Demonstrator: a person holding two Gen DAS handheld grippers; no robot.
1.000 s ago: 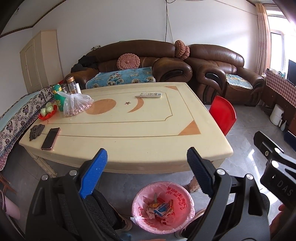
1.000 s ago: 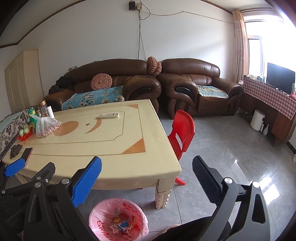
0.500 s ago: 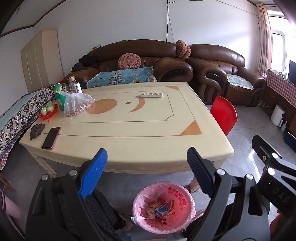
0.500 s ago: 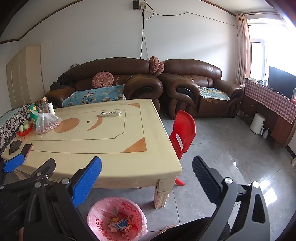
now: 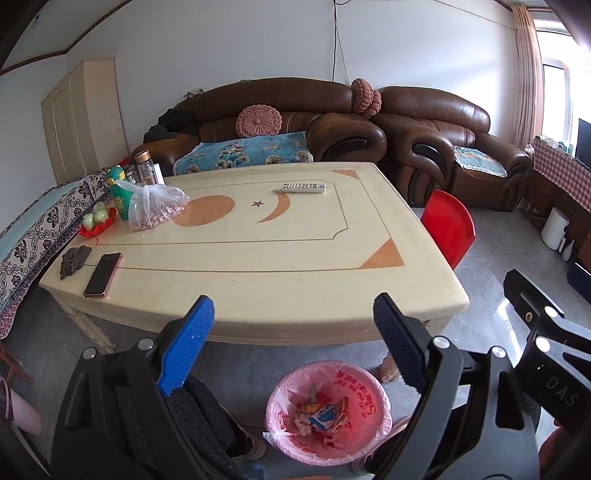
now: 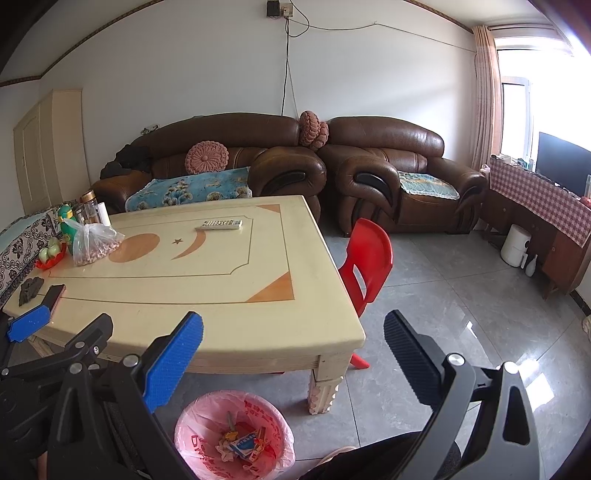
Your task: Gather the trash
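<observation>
left claw (image 5: 291, 332) spread, nothing pinched | right claw (image 6: 293, 354) spread, nothing pinched, both held above the bin, judged so that trash can be dropped | pink-lined bin (image 5: 328, 410) on floor, just before counter (image 5: 258, 266) near edge | crumpled wrappers and small blue box seen inside bin

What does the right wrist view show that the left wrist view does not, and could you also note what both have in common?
Only the right wrist view shows the wall socket above the sofa and the red chair's legs.

Only the left wrist view shows the sandalled foot behind the bin.

Both show the table, the remote, the phone, the plastic bag, and the pink-lined bin holding wrappers, plus the open, empty left hand-held gripper and right hand-held gripper.
</observation>
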